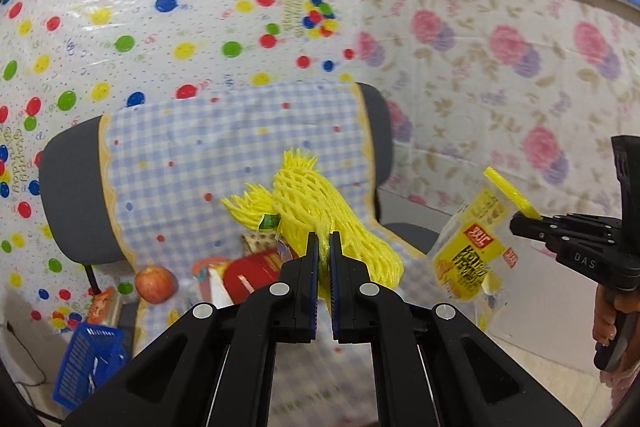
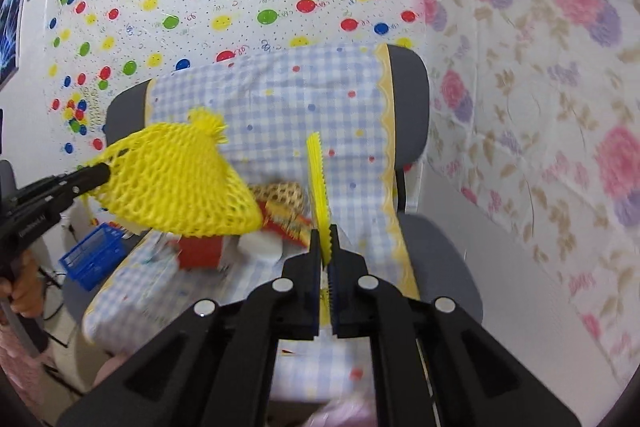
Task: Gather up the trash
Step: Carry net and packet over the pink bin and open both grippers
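Left wrist view: the left claw (image 1: 324,247) is pinched almost fully closed on a yellow foam fruit net (image 1: 320,203), which sticks up and forward from between the pads, clear of the chair seat. At the right edge of this view the right claw (image 1: 520,221) is clamped on the toothed top edge of a yellow snack packet (image 1: 472,247), which hangs below it in the air beside the chair.

In the right wrist view the same packet's edge (image 2: 320,183) runs edge-on up from between the nearly closed pads, and the left claw (image 2: 102,173) shows at far left with the net (image 2: 176,183) bulging to its right.

Behind both sits the chair (image 1: 72,187), draped in a blue checked cloth (image 1: 224,147). On its seat lie more bits: a red carton (image 1: 248,275), a patterned wrapper (image 2: 280,193) and an apple (image 1: 155,283) near the left edge. A blue basket (image 1: 86,363) stands on the floor low at the left.

Judging by this, both pieces are picked up and the carrying step is in hand. The basket looks like the likely bin, though that is a guess. The next move calls for swinging both loads left and down over it, then opening each claw only once its piece hangs above the opening; the light net could snag on the pads.
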The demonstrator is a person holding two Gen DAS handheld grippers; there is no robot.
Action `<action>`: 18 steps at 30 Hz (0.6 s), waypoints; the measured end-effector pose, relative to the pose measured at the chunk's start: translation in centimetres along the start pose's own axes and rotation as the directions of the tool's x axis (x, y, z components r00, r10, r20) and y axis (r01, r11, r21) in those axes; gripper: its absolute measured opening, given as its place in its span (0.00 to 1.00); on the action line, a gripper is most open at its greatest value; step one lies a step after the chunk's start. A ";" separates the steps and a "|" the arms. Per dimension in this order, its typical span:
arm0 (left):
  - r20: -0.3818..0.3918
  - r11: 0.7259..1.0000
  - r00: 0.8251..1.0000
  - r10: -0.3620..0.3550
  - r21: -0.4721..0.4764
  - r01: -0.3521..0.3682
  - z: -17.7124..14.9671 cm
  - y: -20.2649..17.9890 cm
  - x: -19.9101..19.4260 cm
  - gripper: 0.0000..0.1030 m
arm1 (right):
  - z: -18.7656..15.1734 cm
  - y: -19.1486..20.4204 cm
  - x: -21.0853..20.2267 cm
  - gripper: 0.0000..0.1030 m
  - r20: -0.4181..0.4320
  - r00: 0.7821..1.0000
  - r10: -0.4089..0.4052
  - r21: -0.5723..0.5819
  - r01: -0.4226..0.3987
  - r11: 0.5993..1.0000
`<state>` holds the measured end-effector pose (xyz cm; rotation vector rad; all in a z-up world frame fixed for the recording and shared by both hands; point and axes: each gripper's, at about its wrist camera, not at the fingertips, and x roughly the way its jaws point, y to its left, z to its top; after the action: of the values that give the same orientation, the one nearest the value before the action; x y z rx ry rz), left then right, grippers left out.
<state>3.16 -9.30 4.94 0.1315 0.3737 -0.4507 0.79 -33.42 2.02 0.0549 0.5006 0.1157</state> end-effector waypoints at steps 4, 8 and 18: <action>-0.039 0.999 0.998 -0.045 0.015 0.045 -2.9 -2.5 -1.8 0.05 | -3.1 0.4 -2.9 0.03 -0.027 1.000 -0.006 0.028 0.006 1.000; -0.083 0.996 0.993 -0.086 0.018 0.087 -5.9 -4.2 -3.0 0.05 | -6.3 0.8 -4.9 0.03 -0.064 0.997 -0.042 0.065 0.046 0.997; -0.181 0.975 0.963 -0.201 0.055 0.214 -11.5 -8.4 -4.8 0.05 | -13.2 -0.4 -8.8 0.04 -0.119 0.984 -0.130 0.176 0.150 0.973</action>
<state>-8.30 -12.58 -4.20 0.2061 0.5466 -0.6633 -13.16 -34.63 -5.40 0.1952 0.6193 -0.0668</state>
